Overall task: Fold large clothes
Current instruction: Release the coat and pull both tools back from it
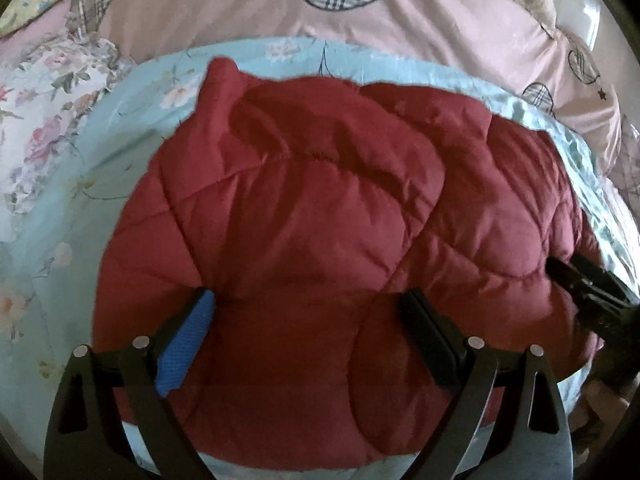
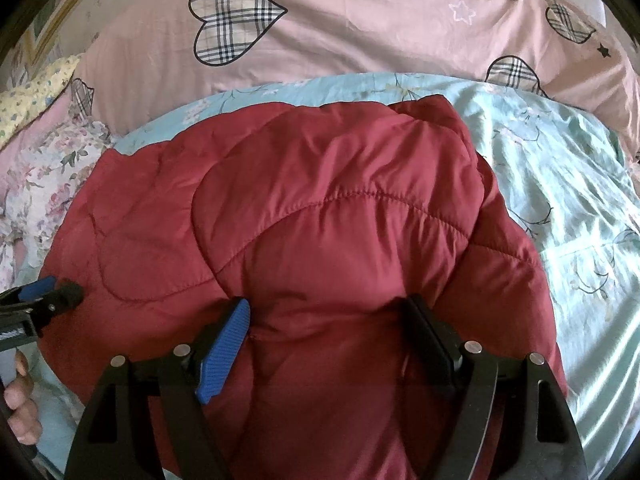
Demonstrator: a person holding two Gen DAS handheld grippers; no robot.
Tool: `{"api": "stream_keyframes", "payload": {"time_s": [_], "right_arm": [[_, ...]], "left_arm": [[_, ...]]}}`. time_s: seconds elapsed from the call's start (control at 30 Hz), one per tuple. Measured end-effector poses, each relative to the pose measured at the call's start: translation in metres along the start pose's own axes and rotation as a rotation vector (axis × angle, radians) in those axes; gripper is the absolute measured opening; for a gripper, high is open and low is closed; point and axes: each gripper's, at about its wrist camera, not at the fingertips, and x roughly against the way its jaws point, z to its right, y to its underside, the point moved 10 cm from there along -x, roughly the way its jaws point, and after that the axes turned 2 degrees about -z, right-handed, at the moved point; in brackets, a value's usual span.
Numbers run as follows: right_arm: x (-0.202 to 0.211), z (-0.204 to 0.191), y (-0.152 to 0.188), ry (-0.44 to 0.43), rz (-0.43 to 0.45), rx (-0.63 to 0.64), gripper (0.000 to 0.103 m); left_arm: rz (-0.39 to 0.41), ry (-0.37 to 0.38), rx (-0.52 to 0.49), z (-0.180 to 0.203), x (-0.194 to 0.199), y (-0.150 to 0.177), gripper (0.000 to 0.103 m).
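A dark red quilted puffer jacket (image 1: 320, 220) lies folded in a thick bundle on a light blue floral sheet (image 1: 80, 208). It also fills the right wrist view (image 2: 320, 220). My left gripper (image 1: 308, 300) is open, its fingers spread over the jacket's near edge. My right gripper (image 2: 324, 308) is open too, above the jacket's near right part. The right gripper shows at the jacket's right edge in the left wrist view (image 1: 588, 284). The left gripper shows at the jacket's left edge in the right wrist view (image 2: 44, 296).
A pink duvet (image 2: 360, 28) with plaid hearts lies behind the jacket. A floral pillow (image 1: 44, 128) sits at the far left. The blue sheet (image 2: 568, 200) stretches to the right of the jacket. A hand (image 2: 20, 400) holds the left gripper's handle.
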Motion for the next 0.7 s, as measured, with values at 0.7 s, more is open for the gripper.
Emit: {"api": "stream_keyframes", "payload": {"time_s": [0.7], "right_arm": [[0.105, -0.026, 0.070, -0.112, -0.009, -0.004, 0.084]], "left_arm": [[-0.039, -0.088, -0.042, 0.003, 0.060, 0.075, 0.099]]}}
